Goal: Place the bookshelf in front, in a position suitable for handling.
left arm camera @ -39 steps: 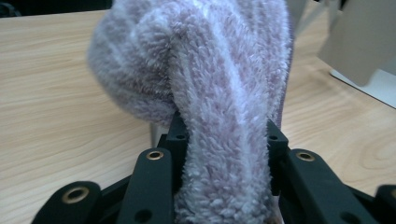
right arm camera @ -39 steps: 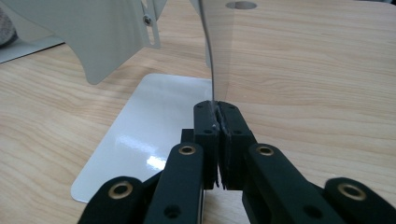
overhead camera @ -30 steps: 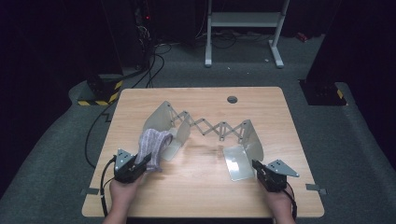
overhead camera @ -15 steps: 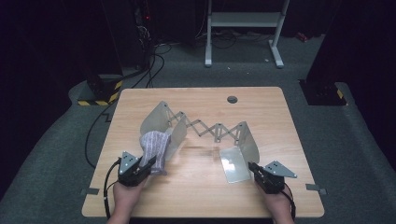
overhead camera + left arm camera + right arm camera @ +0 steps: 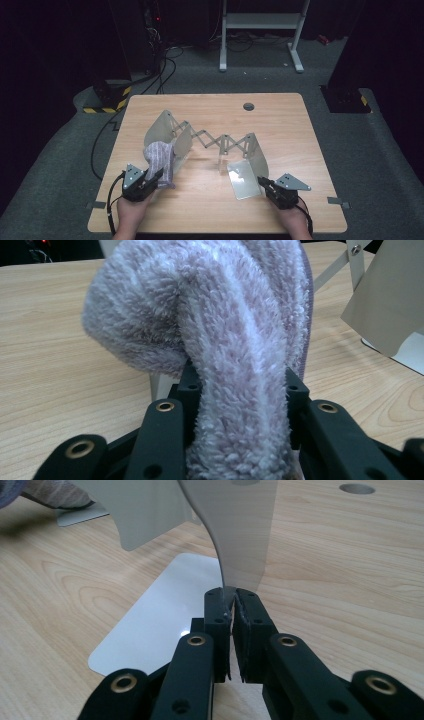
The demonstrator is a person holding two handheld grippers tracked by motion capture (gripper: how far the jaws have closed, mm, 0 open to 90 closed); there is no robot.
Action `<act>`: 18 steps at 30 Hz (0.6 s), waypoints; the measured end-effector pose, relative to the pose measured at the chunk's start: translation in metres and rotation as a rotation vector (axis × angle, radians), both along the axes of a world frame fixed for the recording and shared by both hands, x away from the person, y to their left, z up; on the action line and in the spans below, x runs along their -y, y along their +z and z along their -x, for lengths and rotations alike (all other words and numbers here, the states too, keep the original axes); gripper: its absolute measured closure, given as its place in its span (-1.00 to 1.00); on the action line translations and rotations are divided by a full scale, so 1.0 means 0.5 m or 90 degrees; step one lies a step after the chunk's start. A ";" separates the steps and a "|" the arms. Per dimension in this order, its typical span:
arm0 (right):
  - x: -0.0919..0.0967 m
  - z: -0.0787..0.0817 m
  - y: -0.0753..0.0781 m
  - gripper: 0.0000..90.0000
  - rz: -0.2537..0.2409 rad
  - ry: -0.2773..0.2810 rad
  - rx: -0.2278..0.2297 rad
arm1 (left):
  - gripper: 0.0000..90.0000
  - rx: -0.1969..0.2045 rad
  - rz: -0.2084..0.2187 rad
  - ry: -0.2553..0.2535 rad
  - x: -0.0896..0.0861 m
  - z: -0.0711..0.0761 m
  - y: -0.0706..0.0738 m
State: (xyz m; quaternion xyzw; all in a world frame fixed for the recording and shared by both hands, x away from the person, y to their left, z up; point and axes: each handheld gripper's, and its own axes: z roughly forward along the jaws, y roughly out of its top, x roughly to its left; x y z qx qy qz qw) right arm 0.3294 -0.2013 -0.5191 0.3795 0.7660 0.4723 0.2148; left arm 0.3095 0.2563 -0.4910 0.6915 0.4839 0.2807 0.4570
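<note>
A folding rack of thin metal plates joined by a scissor linkage [image 5: 220, 142] stands on the wooden table [image 5: 300, 130]. A fuzzy lavender sock [image 5: 160, 159] is pulled over the rack's near left plate. My left gripper [image 5: 158, 176] is shut on the sock's end; in the left gripper view the sock [image 5: 225, 335] runs down between the jaws of the left gripper [image 5: 240, 390]. My right gripper [image 5: 261, 181] is shut on the lower edge of the right upright plate [image 5: 240, 530], the right gripper [image 5: 233, 597] pinching it. A flat plate [image 5: 160, 625] lies beside it.
A round hole [image 5: 248, 106] sits near the table's far edge. Beyond the table lie a dark floor, cables [image 5: 165, 65] and a white stand [image 5: 260, 30]. Bare wood stretches across the table's far half and between the two hands.
The sock has been drawn slightly nearer the front edge with the left gripper. The right gripper has stayed where it was on the plate.
</note>
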 end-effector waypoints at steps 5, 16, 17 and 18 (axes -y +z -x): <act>-0.008 0.005 0.000 0.90 0.002 0.018 0.000 | 0.44 -0.001 -0.011 -0.004 0.009 -0.003 -0.004; 0.014 0.002 0.001 0.92 0.007 -0.041 0.005 | 0.44 -0.008 -0.023 -0.030 0.029 -0.006 -0.008; 0.018 0.001 0.001 0.92 0.008 -0.050 0.006 | 0.44 -0.011 -0.023 -0.034 0.033 -0.006 -0.009; 0.018 0.001 0.001 0.92 0.008 -0.050 0.006 | 0.44 -0.011 -0.023 -0.034 0.033 -0.006 -0.009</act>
